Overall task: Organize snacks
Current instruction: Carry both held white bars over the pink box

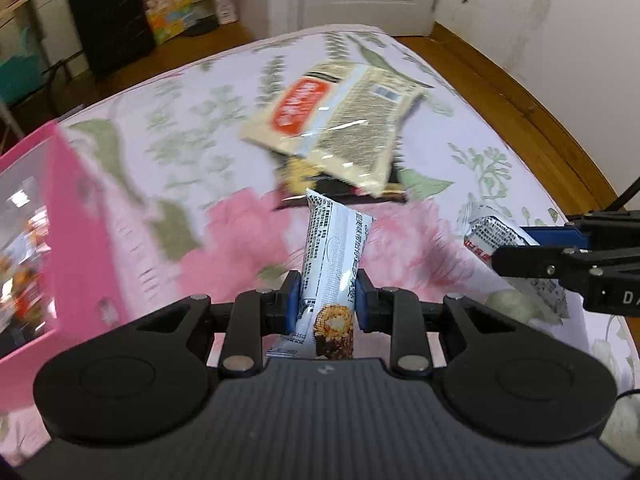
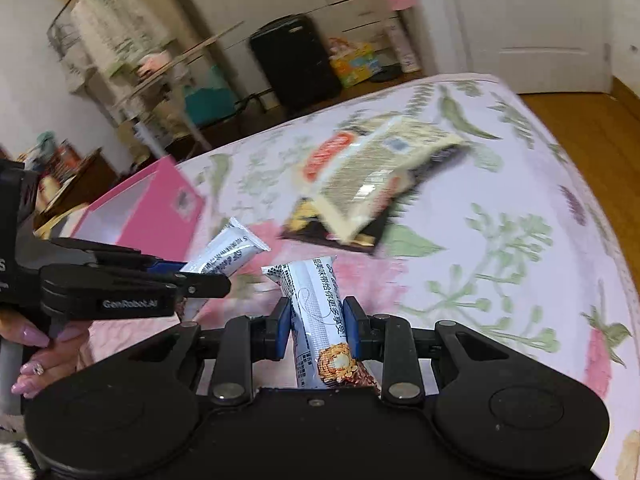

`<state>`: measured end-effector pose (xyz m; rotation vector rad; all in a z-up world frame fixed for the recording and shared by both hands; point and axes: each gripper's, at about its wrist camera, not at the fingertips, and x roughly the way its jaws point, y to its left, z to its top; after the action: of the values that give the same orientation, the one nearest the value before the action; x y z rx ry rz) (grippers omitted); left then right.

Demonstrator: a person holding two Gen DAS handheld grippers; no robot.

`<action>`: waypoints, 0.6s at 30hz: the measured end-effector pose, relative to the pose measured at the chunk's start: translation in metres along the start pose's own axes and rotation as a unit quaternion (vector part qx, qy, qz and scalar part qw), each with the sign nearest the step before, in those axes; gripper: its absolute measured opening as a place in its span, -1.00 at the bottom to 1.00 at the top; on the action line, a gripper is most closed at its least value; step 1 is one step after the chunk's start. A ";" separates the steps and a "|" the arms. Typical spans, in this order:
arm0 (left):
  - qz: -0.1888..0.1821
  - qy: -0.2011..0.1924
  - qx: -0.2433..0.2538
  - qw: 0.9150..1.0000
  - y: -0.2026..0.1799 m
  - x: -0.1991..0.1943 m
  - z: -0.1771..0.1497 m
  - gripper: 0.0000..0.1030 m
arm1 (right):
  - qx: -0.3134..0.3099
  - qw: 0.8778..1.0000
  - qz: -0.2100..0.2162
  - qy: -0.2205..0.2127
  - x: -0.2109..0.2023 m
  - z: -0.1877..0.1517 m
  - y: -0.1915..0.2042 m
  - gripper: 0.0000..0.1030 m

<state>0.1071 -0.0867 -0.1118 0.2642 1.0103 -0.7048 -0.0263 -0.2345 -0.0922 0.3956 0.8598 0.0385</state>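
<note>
1. Left wrist view: bed [image 1: 500, 128], under a floral sheet, fills most of the frame; wood floor runs along the right edge, a white door stands at upper centre, and a black suitcase [image 1: 110, 16] sits at upper left.
2. Pink box [image 1: 76, 220] occupies the left edge of this view and centre left of the right wrist view [image 2: 156, 204]. Its open top shows blurred packets, so it is judged to be the collection point for the snacks.
3. Beige packet [image 1: 340, 120] lies at centre on the sheet, overlapping a dark packet [image 1: 340, 194] below it. Both are unsorted and well apart from the box.
4. Left gripper [image 1: 326, 300] is clamped on a white bar [image 1: 332, 248]. The bar is pinched across its width, wrapper end pointing away from the camera, which keeps it steady for carrying.
5. Right gripper [image 2: 316, 328] is clamped the same way on a second bar [image 2: 316, 308], seen at lower centre of its view.
6. Each gripper appears in the other's view: right at the right edge, left at the left edge, where a hand [image 2: 44, 344] grips its handle. The two bars are near each other, clear of the sheet.
7. Background detail is motion-blurred; shelf contents cannot be read.
</note>
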 end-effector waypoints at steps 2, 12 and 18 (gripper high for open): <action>0.007 -0.009 -0.017 1.000 0.014 -0.020 -0.004 -0.49 | -0.024 1.000 0.015 0.011 0.002 0.004 0.018 -0.37; 0.078 -0.101 -0.101 0.987 0.089 -0.111 -0.023 -0.49 | -0.109 0.989 0.096 -0.004 0.007 0.036 0.117 -0.37; 0.164 -0.135 -0.164 0.963 0.144 -0.127 -0.036 -0.49 | -0.151 0.978 0.143 -0.003 0.046 0.069 0.180 -0.37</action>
<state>0.1336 0.0930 -0.0393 0.0392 0.7820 -0.2554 0.0778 -0.0814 -0.0221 0.2297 0.7703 0.4297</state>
